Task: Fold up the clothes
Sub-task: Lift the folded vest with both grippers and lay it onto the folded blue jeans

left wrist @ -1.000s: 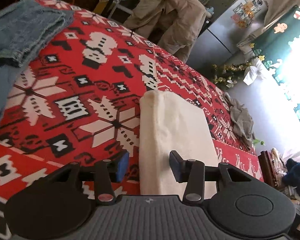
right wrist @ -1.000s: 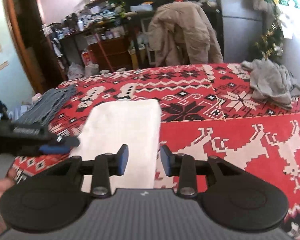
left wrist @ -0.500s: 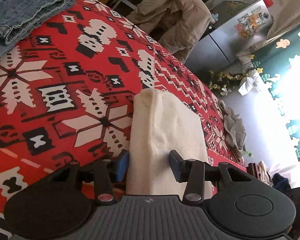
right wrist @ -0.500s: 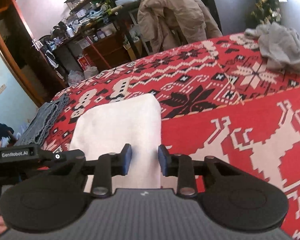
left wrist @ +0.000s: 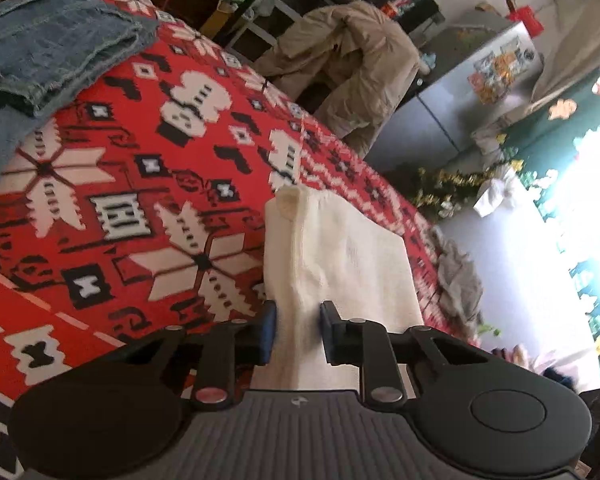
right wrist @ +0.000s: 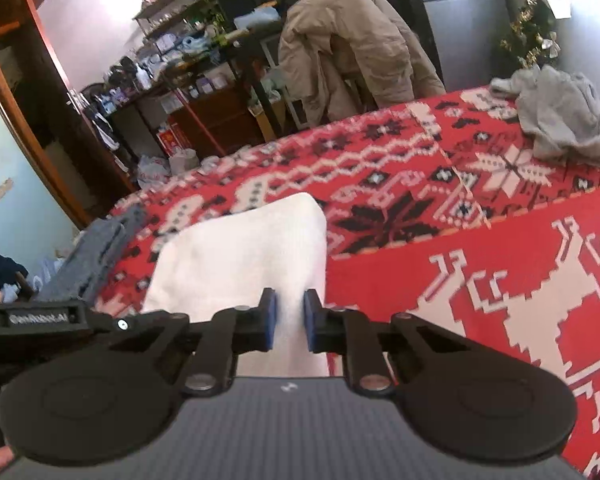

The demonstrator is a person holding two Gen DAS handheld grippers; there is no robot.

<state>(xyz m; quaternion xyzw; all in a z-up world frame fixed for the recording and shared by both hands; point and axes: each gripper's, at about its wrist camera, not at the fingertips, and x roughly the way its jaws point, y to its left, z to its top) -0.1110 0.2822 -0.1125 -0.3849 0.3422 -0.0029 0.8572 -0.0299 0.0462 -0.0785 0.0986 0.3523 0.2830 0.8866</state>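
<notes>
Covering the whole work surface, a red patterned blanket (left wrist: 148,184) with white and black snowflake motifs carries three lots of laundry. Folded blue jeans (left wrist: 48,48) lie at its far left side, and a crumpled grey garment (right wrist: 560,116) sits near the far right edge, well apart from the rest. Behind the surface, a tan jacket (right wrist: 352,48) hangs over a chair. Nearest the cameras lies a cream folded garment (left wrist: 340,256), a long rectangle running away from the person. The left gripper (left wrist: 298,330) straddles its near left edge, jaws closing with a raised fold of cream fabric between the pads. The right gripper (right wrist: 290,326) straddles the near right corner, jaws likewise closing with cloth between them; whether either pair of pads is pressing yet cannot be told.
</notes>
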